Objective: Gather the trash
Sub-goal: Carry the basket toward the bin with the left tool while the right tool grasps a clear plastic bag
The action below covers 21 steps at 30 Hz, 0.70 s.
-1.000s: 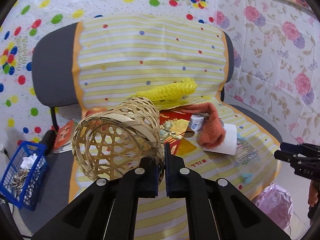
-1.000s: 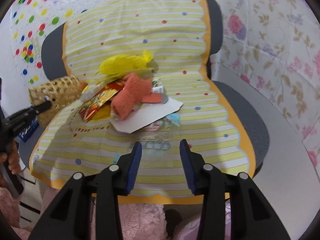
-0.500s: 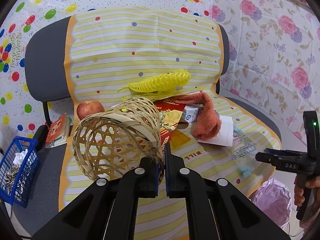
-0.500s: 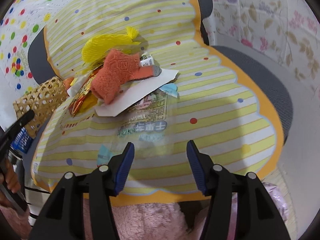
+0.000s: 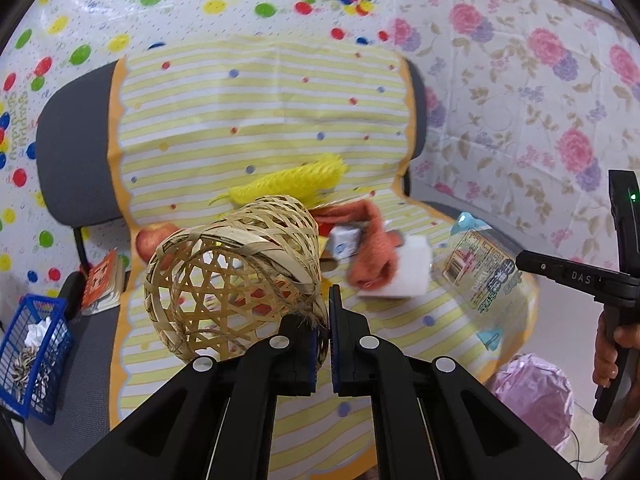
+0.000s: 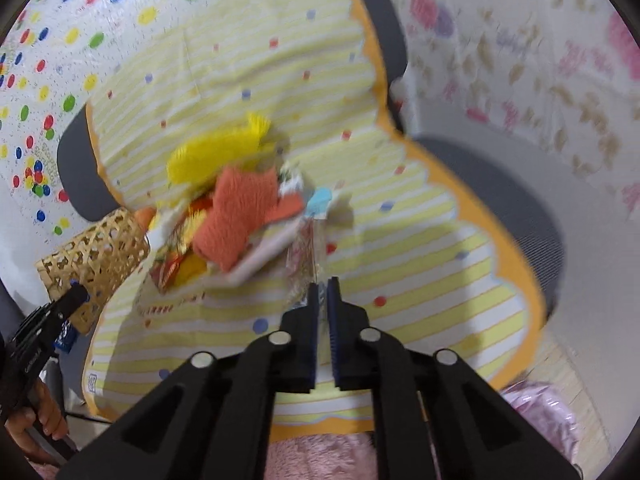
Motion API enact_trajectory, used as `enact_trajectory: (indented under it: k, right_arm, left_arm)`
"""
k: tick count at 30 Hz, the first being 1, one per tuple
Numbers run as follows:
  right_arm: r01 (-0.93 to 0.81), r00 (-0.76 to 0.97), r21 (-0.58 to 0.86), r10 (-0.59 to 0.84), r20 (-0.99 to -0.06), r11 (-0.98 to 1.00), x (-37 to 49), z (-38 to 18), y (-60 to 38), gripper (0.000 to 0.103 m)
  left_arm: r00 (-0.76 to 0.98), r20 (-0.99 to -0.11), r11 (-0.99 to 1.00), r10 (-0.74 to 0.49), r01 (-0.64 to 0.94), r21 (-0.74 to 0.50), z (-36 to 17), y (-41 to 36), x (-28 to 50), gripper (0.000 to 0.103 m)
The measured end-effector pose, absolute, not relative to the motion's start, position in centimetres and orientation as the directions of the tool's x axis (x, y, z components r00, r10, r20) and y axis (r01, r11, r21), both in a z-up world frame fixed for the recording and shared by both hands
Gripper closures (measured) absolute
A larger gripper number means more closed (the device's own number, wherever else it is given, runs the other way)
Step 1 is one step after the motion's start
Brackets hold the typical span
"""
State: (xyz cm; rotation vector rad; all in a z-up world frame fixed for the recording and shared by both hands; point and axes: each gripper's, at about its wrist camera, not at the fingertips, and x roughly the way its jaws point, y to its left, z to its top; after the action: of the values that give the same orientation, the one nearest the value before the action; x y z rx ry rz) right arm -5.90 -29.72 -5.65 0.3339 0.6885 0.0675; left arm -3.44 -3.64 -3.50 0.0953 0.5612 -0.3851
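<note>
**Both grippers clamped as trash is gathered from a covered chair**

The left gripper point(image 5: 323, 322) is pinched tight on the rim of a woven bamboo basket point(image 5: 232, 280), which hangs tipped on its side with its mouth facing the camera, at about 10 o'clock from the fingertips in the left wrist view. The right gripper point(image 6: 323, 300), whose jaws have just been closing, is clamped on the near edge of a clear plastic wrapper point(image 6: 304, 264) with printed labelling; in the left wrist view the same wrapper point(image 5: 480, 276) is lifted off the seat at 3 o'clock, held by the black tool in a person's hand point(image 5: 612, 348).

The remaining litter lies heaped mid-seat on a yellow striped cloth point(image 5: 260, 120) draped over a grey office chair point(image 5: 72, 168): a yellow mesh sleeve point(image 6: 216, 152) at 12 o'clock of the pile, an orange fuzzy cloth point(image 6: 236, 216) on top of a white paper sheet point(image 5: 408, 272), a small white carton point(image 5: 344, 240) and a red-and-gold foil packet point(image 6: 176, 268) at 8 o'clock. An apple point(image 5: 154, 238) sits just behind the basket.

At 9 o'clock of the chair, a small orange book point(image 5: 102, 282) rests on the seat edge, and a blue wire basket point(image 5: 34, 354) with crumpled paper stands lower. A pink plastic bag point(image 5: 532, 392) sits at 4 o'clock below the seat. The right wrist view is blurred.
</note>
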Motion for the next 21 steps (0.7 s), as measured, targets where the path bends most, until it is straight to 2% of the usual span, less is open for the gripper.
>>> enact_trajectory:
  k: [7, 21]
  right_arm:
    - [0.104, 0.825, 0.214, 0.035, -0.564, 0.971, -12.1, -2.4, -31.7, 0.101]
    - [0.332, 0.795, 0.051, -0.251, -0.552, 0.942, -24.3, -2.7, -34.3, 0.101]
  left_arm:
    - [0.728, -0.486, 0.838, -0.483, 0.545, -0.017, -2.2, -8.5, -7.0, 0.098]
    - [0.498, -0.5, 0.589, -0.708, 0.808, -0.029, -5.5, -18.4, -14.2, 0.098]
